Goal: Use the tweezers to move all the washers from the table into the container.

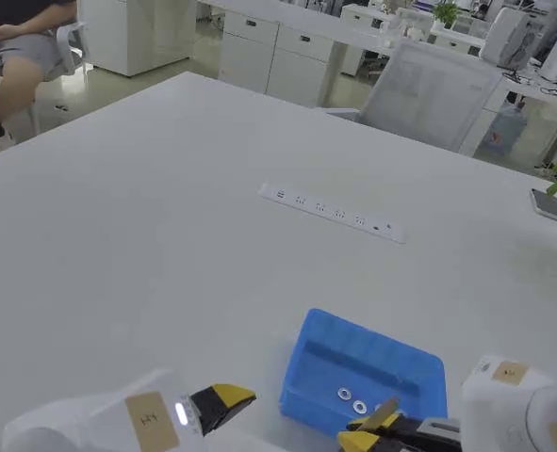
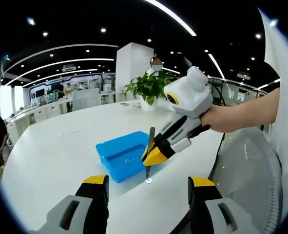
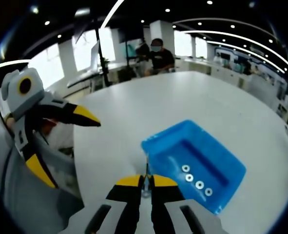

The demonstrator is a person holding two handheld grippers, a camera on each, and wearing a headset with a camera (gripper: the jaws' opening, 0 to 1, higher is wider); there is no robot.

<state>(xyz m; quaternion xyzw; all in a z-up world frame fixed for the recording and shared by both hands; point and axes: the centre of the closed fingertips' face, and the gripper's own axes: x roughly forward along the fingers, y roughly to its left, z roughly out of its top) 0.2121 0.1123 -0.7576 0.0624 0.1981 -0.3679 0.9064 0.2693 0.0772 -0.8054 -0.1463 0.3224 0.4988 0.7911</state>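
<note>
— Starting with the grippers, how does each one stand?
— The left gripper [image 2: 148, 187] has its yellow-tipped jaws spread wide with nothing between them. In the head view it sits at the bottom left of the white table [image 1: 165, 235]. The right gripper [image 3: 146, 181] has its jaws pressed together on a pair of slim tweezers [image 2: 149, 144], which point steeply down.
— Where are the washers?
— Four small metal washers [image 3: 199, 185] lie in a row on the floor of the blue container [image 3: 207, 163], a shallow rectangular tray. A loose washer [image 2: 148, 181] lies on the table, just beside the container's near corner. In the left gripper view, the tweezers' tip sits right at that washer; whether the tip grips it is too small to tell.
— And the grippers, relative to the container?
— The right gripper hangs over the table just beside the container's edge, held by a hand [image 2: 221, 119]. The left gripper is near the container's side, apart from it.
— Anything else on the table?
— A white power strip [image 1: 330, 212] lies beyond the container, well apart, and a phone [image 1: 548, 203] rests near the far right edge.
</note>
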